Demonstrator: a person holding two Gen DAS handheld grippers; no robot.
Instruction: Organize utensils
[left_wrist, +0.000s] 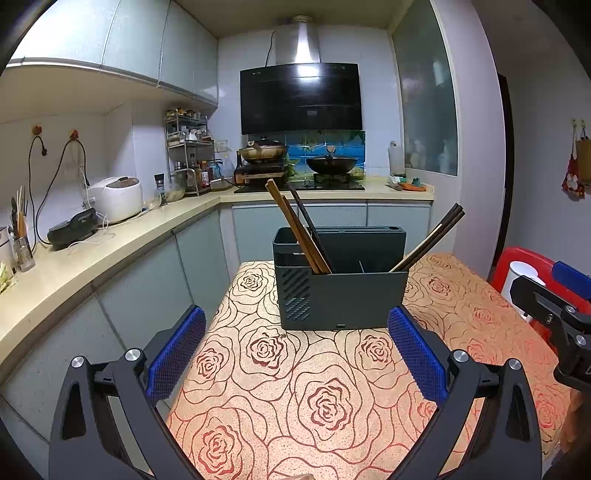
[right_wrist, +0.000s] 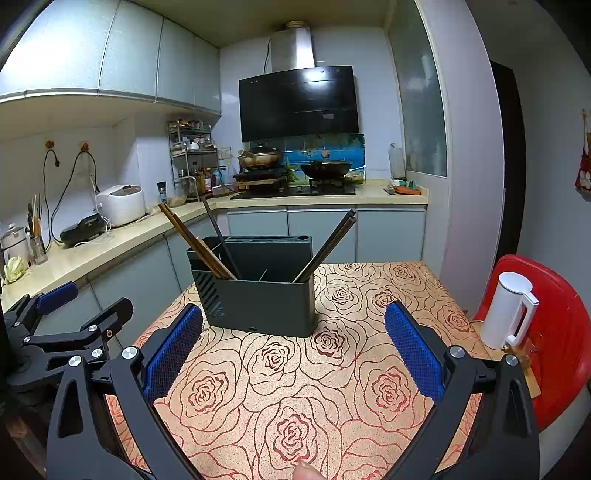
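Observation:
A dark grey utensil holder (left_wrist: 343, 291) (right_wrist: 258, 295) stands on the rose-patterned table (left_wrist: 295, 387) (right_wrist: 295, 387). Brown chopsticks (left_wrist: 295, 229) (right_wrist: 195, 240) and a dark one (left_wrist: 306, 221) lean out of its left compartment. More chopsticks (left_wrist: 432, 240) (right_wrist: 328, 243) lean right from its right end. My left gripper (left_wrist: 295, 350) hovers open in front of the holder with nothing between its blue pads. My right gripper (right_wrist: 293, 347) is also open and empty, a little right of the holder. Each gripper shows at the edge of the other's view.
A white kettle (right_wrist: 509, 310) stands on a red chair (right_wrist: 561, 332) right of the table. A kitchen counter (left_wrist: 110, 243) with a rice cooker (left_wrist: 118, 197) runs along the left. Woks sit on the stove (left_wrist: 303, 184) at the back.

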